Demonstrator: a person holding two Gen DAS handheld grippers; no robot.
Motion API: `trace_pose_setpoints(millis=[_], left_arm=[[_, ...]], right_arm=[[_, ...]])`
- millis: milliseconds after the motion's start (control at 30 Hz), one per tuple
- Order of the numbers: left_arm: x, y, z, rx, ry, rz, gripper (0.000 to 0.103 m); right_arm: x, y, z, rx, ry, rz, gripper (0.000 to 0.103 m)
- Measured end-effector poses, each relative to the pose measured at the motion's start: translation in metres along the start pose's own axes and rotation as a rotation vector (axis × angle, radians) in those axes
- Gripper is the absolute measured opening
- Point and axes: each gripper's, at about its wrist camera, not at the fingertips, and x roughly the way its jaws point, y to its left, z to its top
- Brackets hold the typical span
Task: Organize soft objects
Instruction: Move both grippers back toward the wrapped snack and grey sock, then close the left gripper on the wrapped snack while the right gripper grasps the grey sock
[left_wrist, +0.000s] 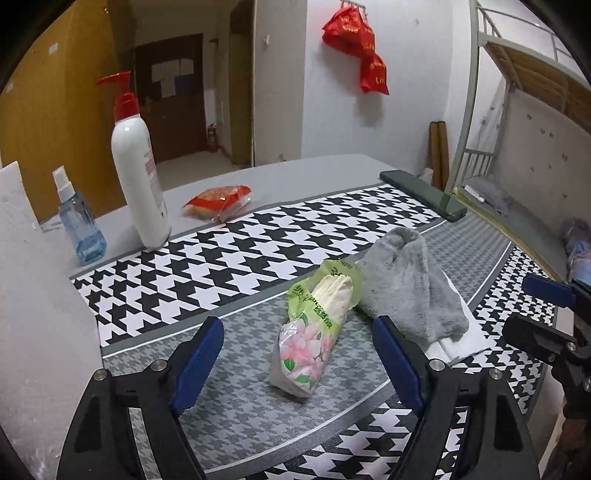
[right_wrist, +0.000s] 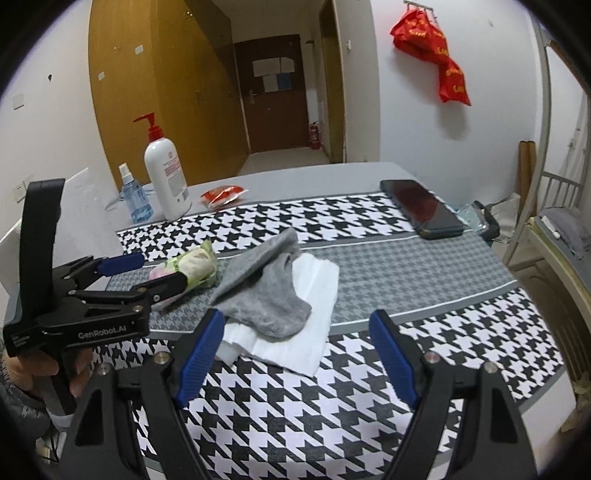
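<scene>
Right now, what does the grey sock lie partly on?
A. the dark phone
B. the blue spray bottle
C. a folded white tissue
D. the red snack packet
C: the grey sock drapes over a folded white tissue on the checked mat, apart from the phone.

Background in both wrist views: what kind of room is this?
Likely a dorm room: metal bunk bed frame, wooden wardrobe, and a corridor door beyond the table.
</scene>
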Motion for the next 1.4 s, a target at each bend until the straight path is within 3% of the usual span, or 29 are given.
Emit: trace_pose_setpoints(millis=[167, 333, 600, 833, 1100, 1300, 1400], left_arm=[[0.007, 0.005, 0.001, -0.032, 0.017, -0.011, 0.083], [0.017, 0.005, 0.002, -0.027, 0.073, -0.011, 0.057], [0.022, 0.002, 0.002, -0.020, 0.095, -0.037, 0.049], [0.030, 0.014, 0.001, -0.077, 0.131, -0.066, 0.030], [0.019, 0.016, 0.000, -0.081, 0.093, -0.087, 0.027], [0.007, 0.017, 0.000, -0.074, 0.051, -0.080, 0.027], [0.002, 0.017, 0.000, -0.070, 0.031, -0.073, 0.027]], right_arm=[[0.001, 0.002, 0.000, -0.021, 0.018, 0.012, 0.084], [0.005, 0.002, 0.002, -0.037, 0.030, 0.019, 0.084], [0.012, 0.005, 0.012, -0.059, 0.041, 0.032, 0.084], [0.022, 0.009, 0.017, -0.084, 0.062, 0.041, 0.084], [0.034, 0.019, 0.026, -0.107, 0.070, 0.071, 0.084], [0.046, 0.026, 0.029, -0.118, 0.105, 0.093, 0.068], [0.050, 0.029, 0.031, -0.127, 0.110, 0.088, 0.066]])
